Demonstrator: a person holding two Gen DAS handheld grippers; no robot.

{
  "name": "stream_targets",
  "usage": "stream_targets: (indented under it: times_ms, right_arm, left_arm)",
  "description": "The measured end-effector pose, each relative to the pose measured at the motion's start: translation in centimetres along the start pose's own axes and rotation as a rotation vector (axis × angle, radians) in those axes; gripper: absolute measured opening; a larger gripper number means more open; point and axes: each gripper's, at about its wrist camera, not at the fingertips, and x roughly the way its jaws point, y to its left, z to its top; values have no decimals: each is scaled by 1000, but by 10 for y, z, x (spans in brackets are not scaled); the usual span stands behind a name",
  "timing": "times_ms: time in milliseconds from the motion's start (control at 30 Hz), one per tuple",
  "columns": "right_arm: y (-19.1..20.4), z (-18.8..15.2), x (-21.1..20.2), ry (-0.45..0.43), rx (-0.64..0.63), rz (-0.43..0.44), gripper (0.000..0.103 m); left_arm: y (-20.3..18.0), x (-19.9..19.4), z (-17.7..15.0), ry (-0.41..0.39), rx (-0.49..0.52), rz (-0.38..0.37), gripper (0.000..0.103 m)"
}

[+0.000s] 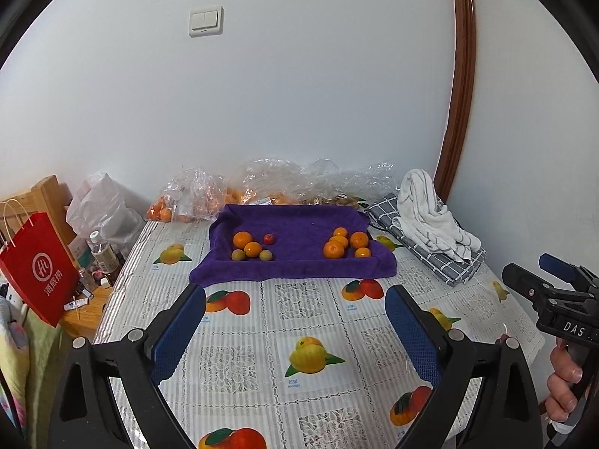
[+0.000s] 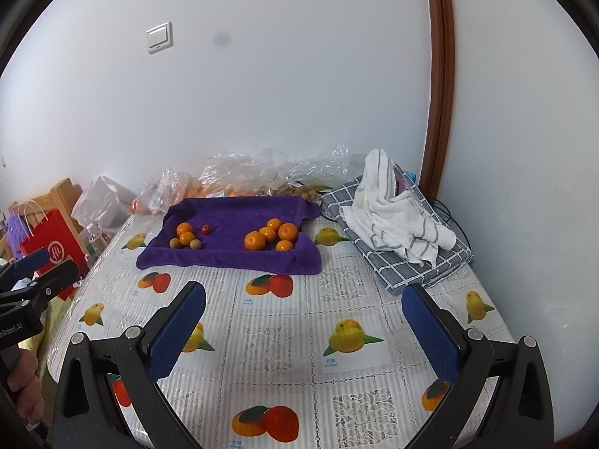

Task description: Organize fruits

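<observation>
A purple towel (image 1: 299, 262) (image 2: 232, 258) lies at the far middle of the table, its edges raised like a tray. On its left part sit two oranges (image 1: 247, 244) (image 2: 186, 234), a small red fruit (image 1: 268, 239) (image 2: 205, 229) and two small greenish-brown fruits (image 1: 238, 255) (image 2: 174, 243). On its right part lies a cluster of several oranges (image 1: 344, 245) (image 2: 271, 237). My left gripper (image 1: 295, 305) hovers open over the tablecloth, well short of the towel, nothing between its fingers. My right gripper (image 2: 305, 301) is likewise open and empty, and shows at the right edge of the left wrist view (image 1: 543, 280).
Clear plastic bags of oranges (image 1: 194, 202) (image 2: 232, 179) lie against the wall behind the towel. A white striped towel on a folded grey checked cloth (image 1: 430, 232) (image 2: 397, 232) sits at the right. A red paper bag (image 1: 37, 273) and bottles (image 1: 103, 252) stand left of the table.
</observation>
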Motion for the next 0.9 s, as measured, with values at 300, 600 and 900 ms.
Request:
stream_targets:
  times_ms: [300,600,900]
  right_arm:
    - [2,-2,1,-2,2,11,103]
    - [4,-4,1,-2,-1,1,103]
    - [3,-5,2,0,-5,4,103]
  left_arm:
    - [3,-2,0,1,-9,3,97]
    - [3,-3,-1,3,-10,4,97]
    - [4,-3,-1,4,-9,4,97]
